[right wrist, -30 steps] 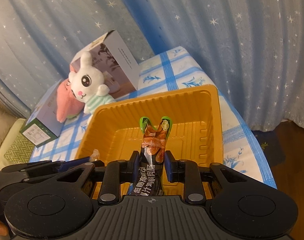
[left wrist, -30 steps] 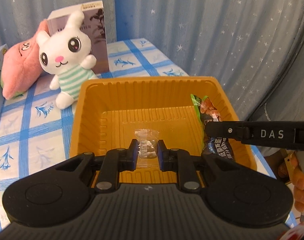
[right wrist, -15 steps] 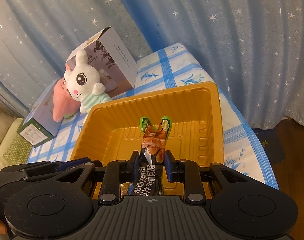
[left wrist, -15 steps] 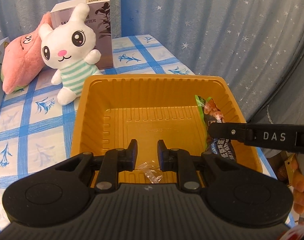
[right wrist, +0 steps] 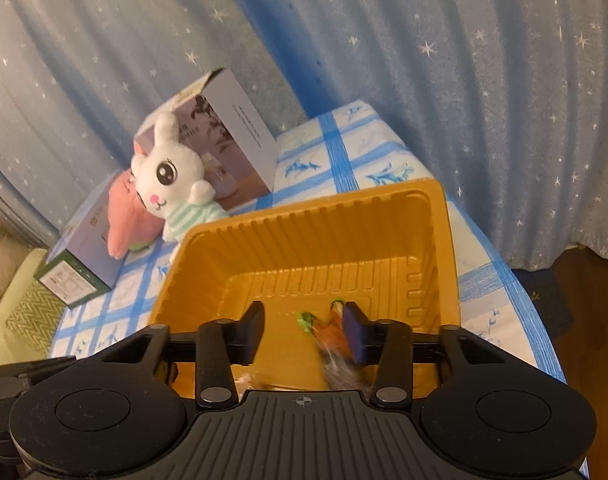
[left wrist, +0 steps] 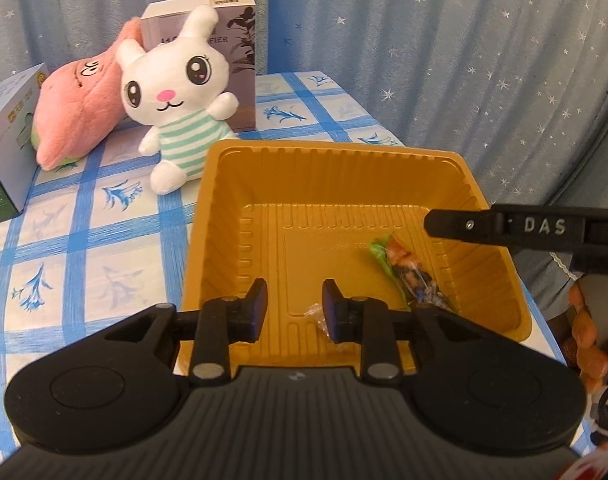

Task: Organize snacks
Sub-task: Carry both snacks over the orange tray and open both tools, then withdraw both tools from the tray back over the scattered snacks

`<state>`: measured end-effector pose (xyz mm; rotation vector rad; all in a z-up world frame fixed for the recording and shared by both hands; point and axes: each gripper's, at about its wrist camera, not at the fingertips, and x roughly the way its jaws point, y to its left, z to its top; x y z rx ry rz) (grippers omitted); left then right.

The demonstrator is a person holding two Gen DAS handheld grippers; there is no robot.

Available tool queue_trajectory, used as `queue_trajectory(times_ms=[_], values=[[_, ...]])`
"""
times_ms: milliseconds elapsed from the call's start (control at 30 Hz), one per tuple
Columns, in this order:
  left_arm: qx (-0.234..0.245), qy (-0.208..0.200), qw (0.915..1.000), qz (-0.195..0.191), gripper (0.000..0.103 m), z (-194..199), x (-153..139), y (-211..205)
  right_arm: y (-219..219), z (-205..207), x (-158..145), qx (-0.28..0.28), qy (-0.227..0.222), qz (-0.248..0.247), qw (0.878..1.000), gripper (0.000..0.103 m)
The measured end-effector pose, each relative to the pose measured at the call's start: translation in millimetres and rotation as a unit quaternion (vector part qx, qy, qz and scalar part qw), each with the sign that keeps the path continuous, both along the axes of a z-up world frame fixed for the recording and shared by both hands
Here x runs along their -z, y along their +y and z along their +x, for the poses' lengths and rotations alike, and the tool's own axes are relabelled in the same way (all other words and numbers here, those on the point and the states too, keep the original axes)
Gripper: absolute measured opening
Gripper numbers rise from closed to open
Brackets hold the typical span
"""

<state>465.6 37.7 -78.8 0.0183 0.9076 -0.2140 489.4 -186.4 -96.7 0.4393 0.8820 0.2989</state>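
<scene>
Below both claws, an orange tray [left wrist: 496,216] holds two snacks. A green-tipped packet [left wrist: 408,272] lies just ahead and right of the left gripper [left wrist: 294,304], long axis running diagonally away; a clear-wrapped sweet [left wrist: 318,314] sits beside its right finger. The right gripper [right wrist: 302,330] hovers nearer the packet. Both jaws stand apart, empty.
</scene>
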Motion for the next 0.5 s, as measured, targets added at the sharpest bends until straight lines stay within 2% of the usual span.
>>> queue_trajectory(times_ms=[200, 500], values=[[-0.008, -0.010, 0.9998, -0.014, 0.026, -22, -13, 13, -8, -17, -12, 0.003, -0.003, 0.004, 1.000, 0.049], [-0.026, -0.028, 0.9989, -0.029, 0.027, -80, -37, 41, -27, -71, -35, 0.006, -0.018, 0.003, 1.000, 0.053]])
